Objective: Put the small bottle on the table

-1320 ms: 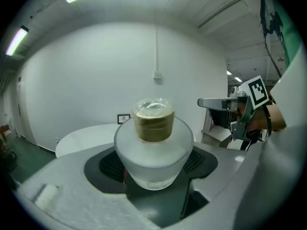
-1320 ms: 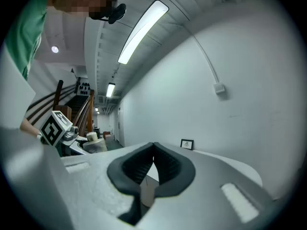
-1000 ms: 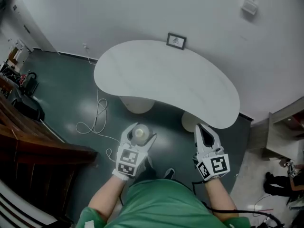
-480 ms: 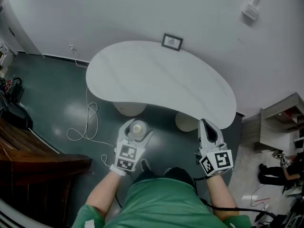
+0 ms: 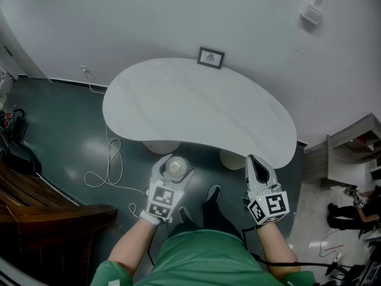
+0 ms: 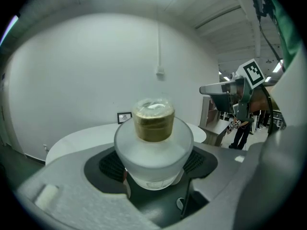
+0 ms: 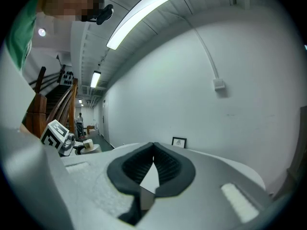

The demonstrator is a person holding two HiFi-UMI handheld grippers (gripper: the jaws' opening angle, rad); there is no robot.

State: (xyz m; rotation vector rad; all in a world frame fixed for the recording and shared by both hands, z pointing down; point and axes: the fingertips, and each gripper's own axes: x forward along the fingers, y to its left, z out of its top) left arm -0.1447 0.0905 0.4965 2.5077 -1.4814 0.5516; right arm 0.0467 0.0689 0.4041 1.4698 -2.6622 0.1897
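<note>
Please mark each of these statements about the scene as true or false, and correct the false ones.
1. The left gripper holds the bottle. True.
2. The bottle stands on the table. False: it is between the jaws, above the floor, short of the table's near edge.
3. The right gripper has its jaws together, with nothing between them. True.
4. The bottle has no stopper. False: a brown stopper closes it.
5. A framed picture is by the table's far edge. True.
</note>
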